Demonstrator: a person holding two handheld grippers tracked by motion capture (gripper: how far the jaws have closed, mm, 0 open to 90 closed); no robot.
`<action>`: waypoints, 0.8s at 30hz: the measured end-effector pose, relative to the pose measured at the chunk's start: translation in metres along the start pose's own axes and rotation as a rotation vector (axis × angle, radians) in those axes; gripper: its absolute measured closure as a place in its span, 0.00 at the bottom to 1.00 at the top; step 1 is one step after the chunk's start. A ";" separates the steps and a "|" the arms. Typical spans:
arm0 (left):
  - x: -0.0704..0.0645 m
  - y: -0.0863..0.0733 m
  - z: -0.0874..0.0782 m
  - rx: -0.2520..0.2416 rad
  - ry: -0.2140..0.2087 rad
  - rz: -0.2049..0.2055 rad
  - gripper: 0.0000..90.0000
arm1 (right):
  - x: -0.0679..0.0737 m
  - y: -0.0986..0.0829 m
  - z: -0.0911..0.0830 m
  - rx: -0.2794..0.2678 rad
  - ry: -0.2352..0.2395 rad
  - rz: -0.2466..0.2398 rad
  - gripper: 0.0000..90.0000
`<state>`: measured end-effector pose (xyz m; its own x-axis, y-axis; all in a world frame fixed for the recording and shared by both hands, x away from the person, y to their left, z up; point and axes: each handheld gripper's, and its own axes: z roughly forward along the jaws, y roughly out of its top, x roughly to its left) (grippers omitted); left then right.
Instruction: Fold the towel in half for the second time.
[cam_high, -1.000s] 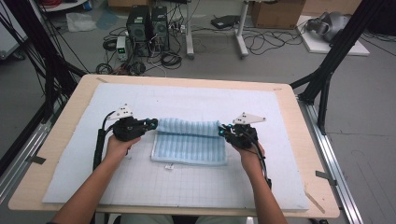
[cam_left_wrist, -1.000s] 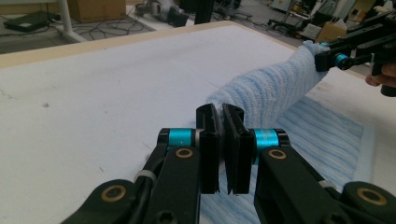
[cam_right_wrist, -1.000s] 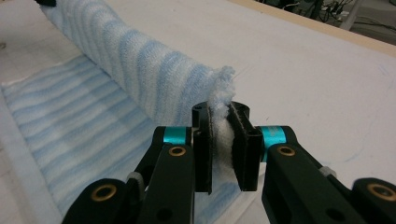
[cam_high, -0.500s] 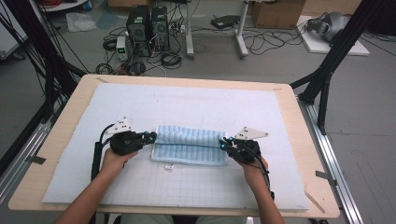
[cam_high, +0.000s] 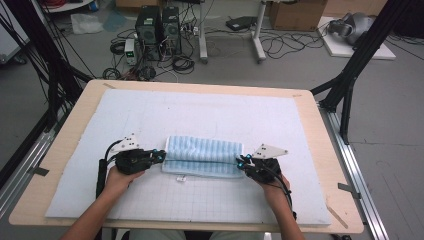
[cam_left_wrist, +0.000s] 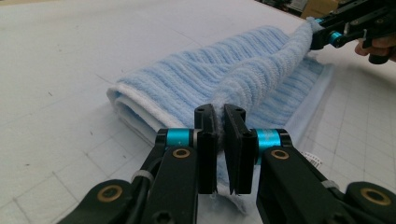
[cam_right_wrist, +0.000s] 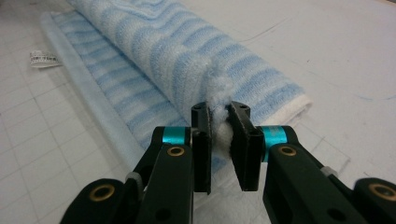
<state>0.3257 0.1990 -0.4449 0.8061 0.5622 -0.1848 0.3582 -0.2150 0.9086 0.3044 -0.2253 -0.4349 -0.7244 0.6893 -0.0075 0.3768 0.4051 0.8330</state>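
Towel (cam_high: 202, 155), blue-striped and folded, stretches between both grippers on the white grid mat (cam_high: 200, 115); left gripper (cam_left_wrist: 220, 122) pinches one end, right gripper (cam_right_wrist: 219, 122) the other; its white label (cam_right_wrist: 43, 59), beside the right gripper, is unreadable.

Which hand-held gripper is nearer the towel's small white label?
Left hand-held gripper; label lies just beyond it, nearer the towel's left end. Right hand-held gripper sits farther away.

The high view looks forward and down on the whole table (cam_high: 75, 145) from above the person's side, while each gripper view sits low and close, facing along its own jaws from opposite ends of the towel (cam_high: 202, 156), which all views share.
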 end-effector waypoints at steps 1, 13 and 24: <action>-0.001 0.000 -0.001 -0.006 -0.001 -0.008 0.90 | -0.001 0.000 -0.001 -0.007 0.001 -0.003 0.87; 0.005 0.011 -0.016 -0.104 0.066 -0.080 0.61 | -0.012 -0.002 -0.026 -0.061 -0.058 0.081 0.50; 0.003 0.002 0.004 0.060 0.065 -0.149 0.51 | 0.007 0.003 -0.011 -0.004 0.065 -0.001 0.58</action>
<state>0.3305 0.1971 -0.4456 0.7104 0.6415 -0.2893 0.5006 -0.1717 0.8485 0.2944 -0.2257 -0.4262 -0.7607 0.6485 0.0278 0.3740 0.4028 0.8354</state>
